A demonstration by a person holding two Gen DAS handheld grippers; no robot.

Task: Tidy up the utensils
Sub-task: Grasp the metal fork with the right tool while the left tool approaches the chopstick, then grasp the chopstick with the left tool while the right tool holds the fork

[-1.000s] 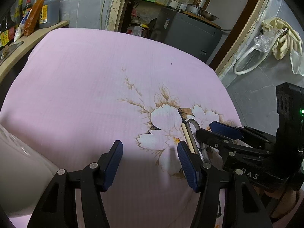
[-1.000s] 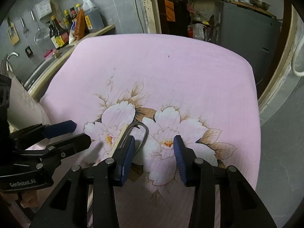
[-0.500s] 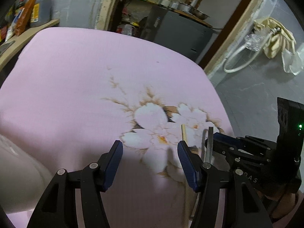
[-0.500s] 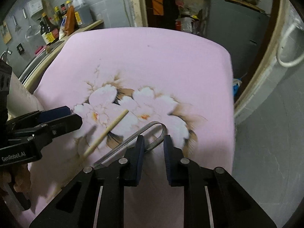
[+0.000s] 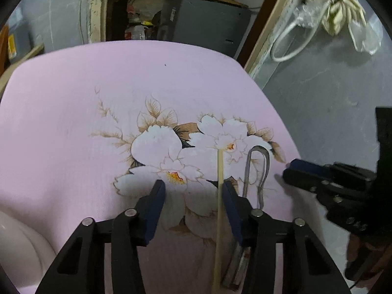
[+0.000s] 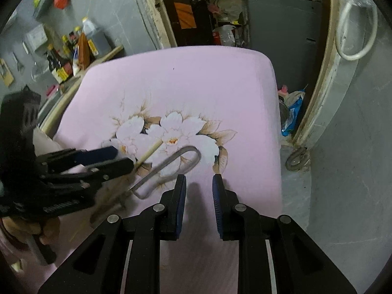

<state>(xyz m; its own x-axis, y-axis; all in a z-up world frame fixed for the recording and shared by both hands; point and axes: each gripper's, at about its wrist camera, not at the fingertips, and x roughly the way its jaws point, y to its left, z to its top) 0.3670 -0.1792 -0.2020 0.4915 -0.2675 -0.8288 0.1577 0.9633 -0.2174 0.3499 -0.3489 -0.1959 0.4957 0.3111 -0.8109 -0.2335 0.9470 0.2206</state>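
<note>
Pink floral tablecloth, cluttered kitchen behind. Metal tongs lie flat on the cloth near its right edge, looped end pointing away; the arms sit close together, nearly closed, nothing visible between them, though their tips are hidden behind the left gripper's finger. Just left of them lies a wooden chopstick, roughly parallel, not touching as far as I can tell.

Handling guess: tongs are light, stiff, springy steel, smooth, so likely to skate on cloth; pinch across both arms mid-length, not the loop. Chopstick is light, thin, rolls easily.

Left gripper jaws closing with the chopstick between them, close to the right pad, not clamped. Right gripper narrowly parted, empty, beside the tongs.
</note>
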